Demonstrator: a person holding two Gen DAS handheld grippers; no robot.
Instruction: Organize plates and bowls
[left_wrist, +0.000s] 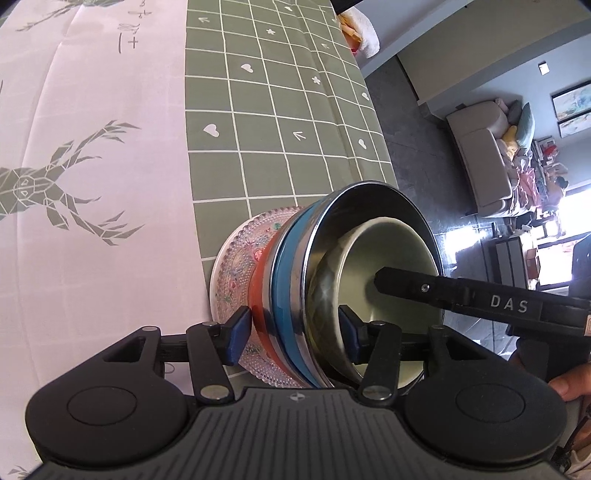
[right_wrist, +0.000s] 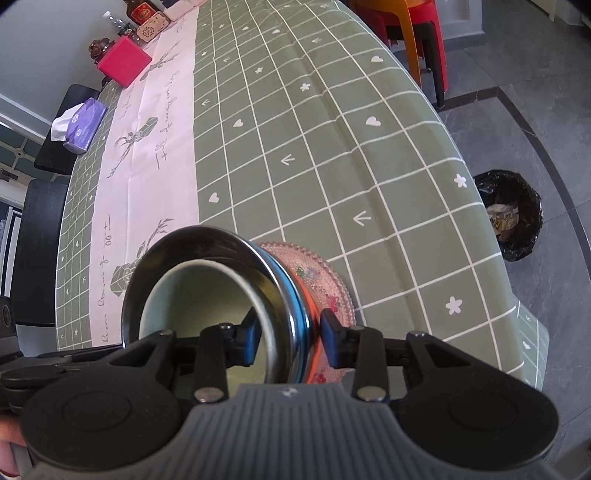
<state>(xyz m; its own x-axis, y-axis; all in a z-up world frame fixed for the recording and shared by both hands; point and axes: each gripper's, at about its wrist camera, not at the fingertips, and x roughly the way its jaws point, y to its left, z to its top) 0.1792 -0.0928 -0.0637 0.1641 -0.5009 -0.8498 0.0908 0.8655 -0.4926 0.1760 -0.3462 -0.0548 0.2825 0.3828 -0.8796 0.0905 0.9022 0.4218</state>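
Note:
A stack of dishes stands on the green checked tablecloth: a white ceramic bowl (left_wrist: 391, 273) inside a steel bowl with a blue band (left_wrist: 288, 266), over an orange bowl (left_wrist: 260, 291), on a clear beaded glass plate (left_wrist: 236, 266). My left gripper (left_wrist: 291, 332) clamps the stack's near rim, one finger under the plate, one inside the white bowl. My right gripper (right_wrist: 290, 339) grips the opposite rim: its left finger is inside the white bowl (right_wrist: 199, 295), its right finger against the glass plate (right_wrist: 328, 280). The steel bowl (right_wrist: 207, 240) also shows there. The right gripper's finger (left_wrist: 424, 288) shows inside the bowl.
The table edge (right_wrist: 491, 236) drops off to the right onto a grey floor with a black bin (right_wrist: 511, 214). A pink runner with deer print (left_wrist: 92, 166) covers the table's left part. A red box (right_wrist: 123, 64), tissue pack (right_wrist: 83, 125) and bottles stand at the far end.

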